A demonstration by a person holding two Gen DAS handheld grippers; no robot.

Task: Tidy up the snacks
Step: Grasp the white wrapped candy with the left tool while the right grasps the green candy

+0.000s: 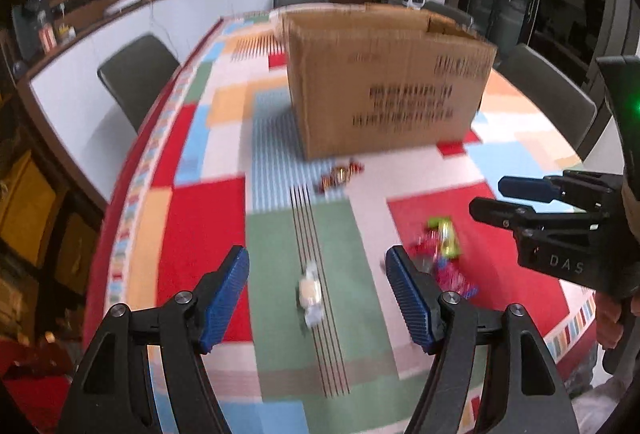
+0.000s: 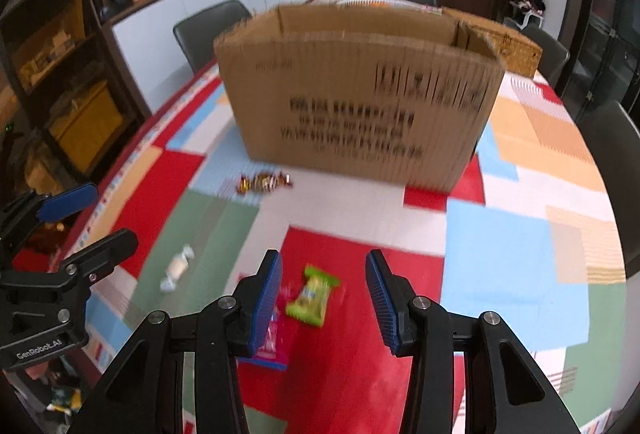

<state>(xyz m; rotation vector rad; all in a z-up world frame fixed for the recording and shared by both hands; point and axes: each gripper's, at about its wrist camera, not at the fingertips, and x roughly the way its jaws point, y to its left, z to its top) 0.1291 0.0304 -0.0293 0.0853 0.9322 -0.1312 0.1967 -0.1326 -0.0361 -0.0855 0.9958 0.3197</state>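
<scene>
1. A green snack packet (image 2: 313,296) is seen lying on a red patch of the tablecloth (image 2: 520,242), near the front edge of the table, between the spread fingers of the right gripper (image 2: 322,300) and untouched by them.
2. A pink and blue wrapper (image 2: 274,340) is found just left of the green packet, partly hidden behind the right gripper's left finger.
3. A pale wrapped candy (image 1: 310,292) is seen further left on a green patch, between the wide-apart fingers of the left gripper (image 1: 316,292), which holds nothing.
4. A small cluster of red and gold sweets (image 2: 264,182) is placed farther back, just in front of the cardboard box (image 2: 360,102).
5. The box is stood open-topped at the middle of the table, with printed text on its near face blurred.
6. Dark chairs (image 1: 136,78) are set round the table.
</scene>
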